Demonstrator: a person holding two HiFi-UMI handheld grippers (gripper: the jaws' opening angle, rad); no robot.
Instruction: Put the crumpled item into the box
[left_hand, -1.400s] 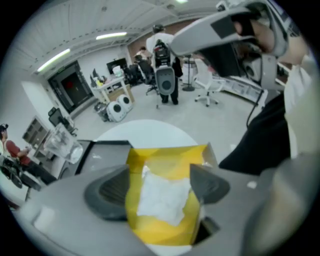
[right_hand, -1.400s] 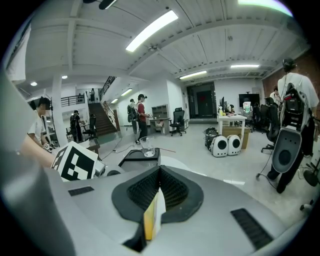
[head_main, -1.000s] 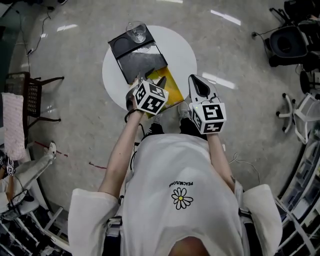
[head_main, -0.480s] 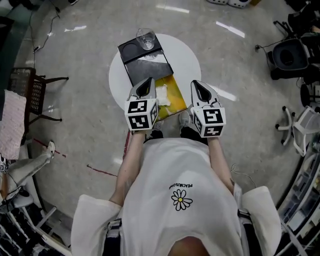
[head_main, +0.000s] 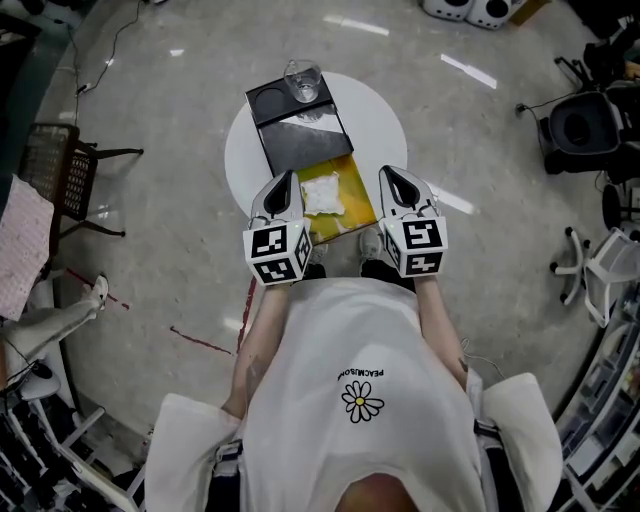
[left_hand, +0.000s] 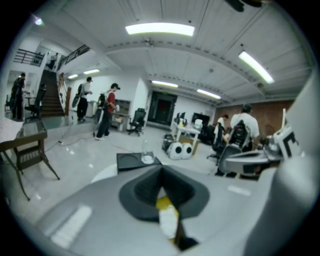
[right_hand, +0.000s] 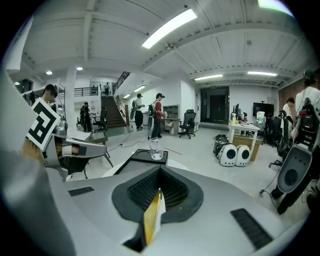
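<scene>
White crumpled item (head_main: 322, 193) now lies in the yellow box (head_main: 357, 195) at the table's (head_main: 385, 125) near edge. The left gripper (head_main: 284, 184) has released it and backed off, jaws pressed together, empty. The right gripper (head_main: 396, 180) is also closed, empty. Task looks done.

- The left gripper (head_main: 287, 180) and right gripper (head_main: 391, 177) (jaws together on both) flank the yellow box (head_main: 358, 190), so only its top stays open from above.
- Just beyond the box, the black tray (head_main: 272, 103) and an upright glass (head_main: 304, 80) block the far side.
- The white table (head_main: 385, 120) lies bare to the right.
</scene>
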